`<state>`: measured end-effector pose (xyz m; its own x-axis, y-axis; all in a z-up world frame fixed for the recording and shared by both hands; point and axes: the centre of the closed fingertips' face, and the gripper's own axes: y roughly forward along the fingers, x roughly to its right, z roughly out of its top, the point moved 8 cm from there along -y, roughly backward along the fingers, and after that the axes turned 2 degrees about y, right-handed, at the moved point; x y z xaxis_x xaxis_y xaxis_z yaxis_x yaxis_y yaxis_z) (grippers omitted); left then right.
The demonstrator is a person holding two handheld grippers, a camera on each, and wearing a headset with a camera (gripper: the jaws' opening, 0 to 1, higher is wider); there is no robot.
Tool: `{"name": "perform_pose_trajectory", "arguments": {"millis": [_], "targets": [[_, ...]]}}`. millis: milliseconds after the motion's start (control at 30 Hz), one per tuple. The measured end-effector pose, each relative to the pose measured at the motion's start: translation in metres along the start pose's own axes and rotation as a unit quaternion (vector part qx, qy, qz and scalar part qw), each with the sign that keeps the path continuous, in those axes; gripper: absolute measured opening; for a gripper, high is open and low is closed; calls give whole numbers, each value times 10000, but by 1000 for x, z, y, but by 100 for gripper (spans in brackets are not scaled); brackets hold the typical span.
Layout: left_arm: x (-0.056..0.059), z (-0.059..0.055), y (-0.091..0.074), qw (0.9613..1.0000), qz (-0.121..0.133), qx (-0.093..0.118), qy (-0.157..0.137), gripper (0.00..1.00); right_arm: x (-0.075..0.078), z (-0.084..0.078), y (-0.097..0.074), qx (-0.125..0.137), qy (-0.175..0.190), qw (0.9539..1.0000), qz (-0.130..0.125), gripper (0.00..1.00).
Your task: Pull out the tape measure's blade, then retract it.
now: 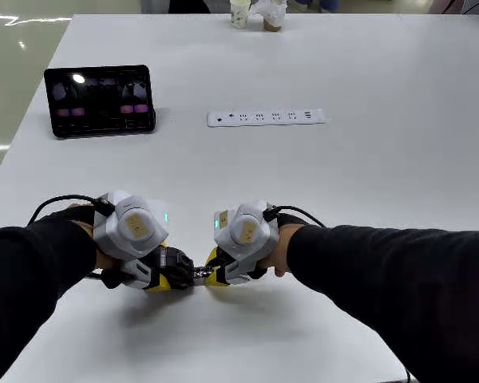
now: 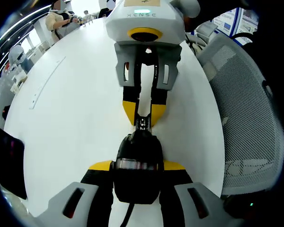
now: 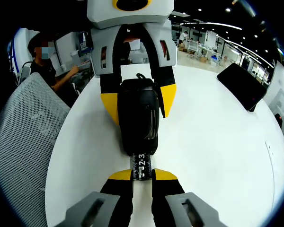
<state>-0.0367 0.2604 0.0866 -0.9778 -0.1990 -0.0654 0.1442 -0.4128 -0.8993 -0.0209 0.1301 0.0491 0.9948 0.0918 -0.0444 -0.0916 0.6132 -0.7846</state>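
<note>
A black tape measure (image 1: 178, 270) sits low over the white table (image 1: 343, 175) near its front edge. My left gripper (image 1: 169, 278) is shut on its body, which shows between the yellow-tipped jaws in the left gripper view (image 2: 137, 165). My right gripper (image 1: 211, 275) faces it from the right, shut on the blade's end (image 3: 142, 166), where printed numerals show. Only a short piece of blade (image 1: 199, 274) spans the small gap between the two grippers. In the right gripper view the tape measure (image 3: 139, 120) lies straight ahead, held by the left gripper (image 3: 137, 106).
A dark tablet (image 1: 100, 100) stands at the table's left. A white power strip (image 1: 265, 118) lies in the middle, and cups (image 1: 255, 13) sit at the far edge. A grey mesh chair (image 2: 246, 94) stands beside the table, with a seated person (image 3: 47, 66) beyond.
</note>
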Motion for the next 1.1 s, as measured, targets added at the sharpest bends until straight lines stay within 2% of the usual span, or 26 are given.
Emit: {"name": "perform_pose_trajectory", "arguments": {"millis": [1100], "targets": [[0, 0, 0, 10000, 3, 28, 13, 31, 0, -12, -8, -63, 84, 9999, -48, 11]]}}
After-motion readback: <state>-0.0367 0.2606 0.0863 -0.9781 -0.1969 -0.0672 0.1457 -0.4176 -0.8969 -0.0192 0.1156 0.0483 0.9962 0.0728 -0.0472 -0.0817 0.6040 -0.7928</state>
